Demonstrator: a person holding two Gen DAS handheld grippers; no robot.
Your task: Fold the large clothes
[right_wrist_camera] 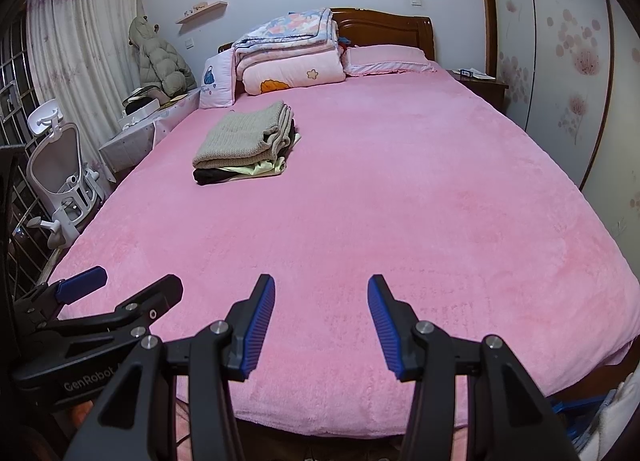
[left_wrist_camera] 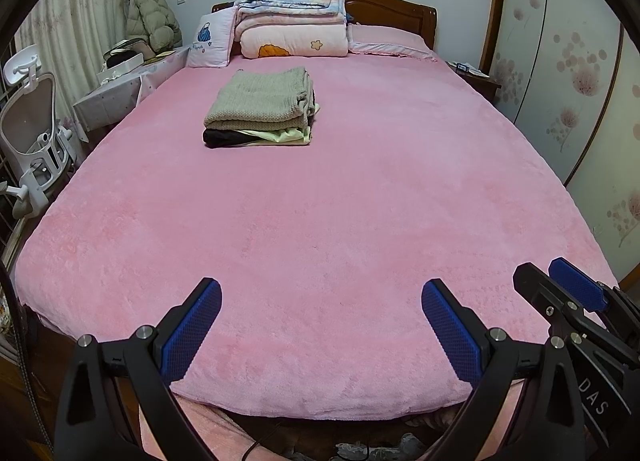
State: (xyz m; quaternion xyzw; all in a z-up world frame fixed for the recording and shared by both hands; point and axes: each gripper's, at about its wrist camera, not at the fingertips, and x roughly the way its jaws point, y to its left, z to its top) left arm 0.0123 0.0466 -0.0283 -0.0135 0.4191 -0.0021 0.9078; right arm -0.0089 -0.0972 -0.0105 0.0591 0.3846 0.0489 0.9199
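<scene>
A stack of folded clothes (left_wrist_camera: 262, 109), beige knit on top with pale yellow and black pieces under it, lies on the pink bed (left_wrist_camera: 320, 221) toward the far left; it also shows in the right wrist view (right_wrist_camera: 248, 145). My left gripper (left_wrist_camera: 322, 293) is open and empty above the bed's near edge. My right gripper (right_wrist_camera: 322, 289) is open and empty beside it, above the same edge of the bed (right_wrist_camera: 400, 201). Each gripper shows in the other's view, the right one (left_wrist_camera: 560, 285) and the left one (right_wrist_camera: 124, 281). Both are far from the stack.
Folded quilts (left_wrist_camera: 292, 21) and pillows lie at the wooden headboard. A white chair (left_wrist_camera: 32, 133) and a cluttered side table (left_wrist_camera: 128, 81) stand left of the bed. A nightstand (left_wrist_camera: 476, 79) and wardrobe doors (left_wrist_camera: 560, 81) are on the right.
</scene>
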